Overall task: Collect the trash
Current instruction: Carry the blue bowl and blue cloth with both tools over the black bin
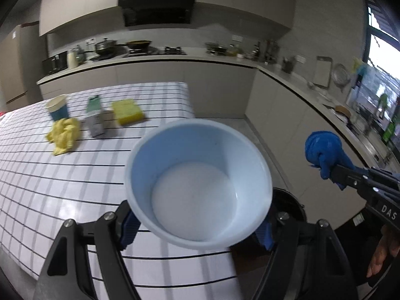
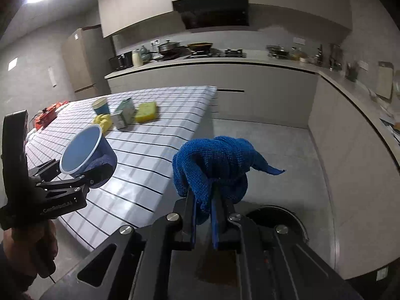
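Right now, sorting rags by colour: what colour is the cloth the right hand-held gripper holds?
Blue cloth, clearest in the right wrist view.

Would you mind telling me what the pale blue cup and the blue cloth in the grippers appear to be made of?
The pale blue cup looks like smooth plastic or coated paper: a thin rolled rim and a matte, even interior; which of the two is unclear. The blue cloth looks like microfibre or terry: a nubby looped weave, soft folds, no sheen.

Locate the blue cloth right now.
The blue cloth is pinched in the right claw, held in the air off the table's right edge, above the floor.
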`<action>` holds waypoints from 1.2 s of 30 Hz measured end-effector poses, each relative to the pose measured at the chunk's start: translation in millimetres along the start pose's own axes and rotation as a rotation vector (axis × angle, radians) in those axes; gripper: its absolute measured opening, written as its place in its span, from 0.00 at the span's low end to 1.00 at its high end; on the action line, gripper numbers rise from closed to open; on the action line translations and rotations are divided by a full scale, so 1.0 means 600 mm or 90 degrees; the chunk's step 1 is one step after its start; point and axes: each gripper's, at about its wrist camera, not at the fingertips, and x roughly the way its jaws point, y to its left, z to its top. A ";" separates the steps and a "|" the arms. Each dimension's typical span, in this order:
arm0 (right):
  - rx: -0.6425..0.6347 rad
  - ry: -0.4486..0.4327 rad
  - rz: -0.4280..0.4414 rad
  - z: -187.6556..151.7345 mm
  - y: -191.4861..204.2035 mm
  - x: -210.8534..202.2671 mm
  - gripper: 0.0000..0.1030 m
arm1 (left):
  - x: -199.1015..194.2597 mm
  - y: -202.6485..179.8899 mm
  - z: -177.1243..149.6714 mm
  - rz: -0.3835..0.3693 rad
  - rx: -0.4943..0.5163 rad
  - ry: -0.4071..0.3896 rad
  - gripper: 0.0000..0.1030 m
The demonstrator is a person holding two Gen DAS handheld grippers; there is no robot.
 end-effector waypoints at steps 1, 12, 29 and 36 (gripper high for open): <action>0.004 0.000 -0.005 -0.004 -0.013 -0.005 0.09 | 0.003 -0.016 0.000 -0.006 0.007 0.002 0.74; 0.021 0.025 -0.034 -0.067 -0.143 -0.037 0.09 | 0.048 -0.152 -0.019 -0.067 0.061 0.035 0.74; -0.065 0.147 0.015 -0.178 -0.261 0.068 0.09 | 0.188 -0.285 -0.110 -0.060 0.095 0.146 0.74; -0.117 0.197 0.054 -0.214 -0.295 0.133 0.10 | 0.252 -0.292 -0.144 -0.057 0.085 0.196 0.74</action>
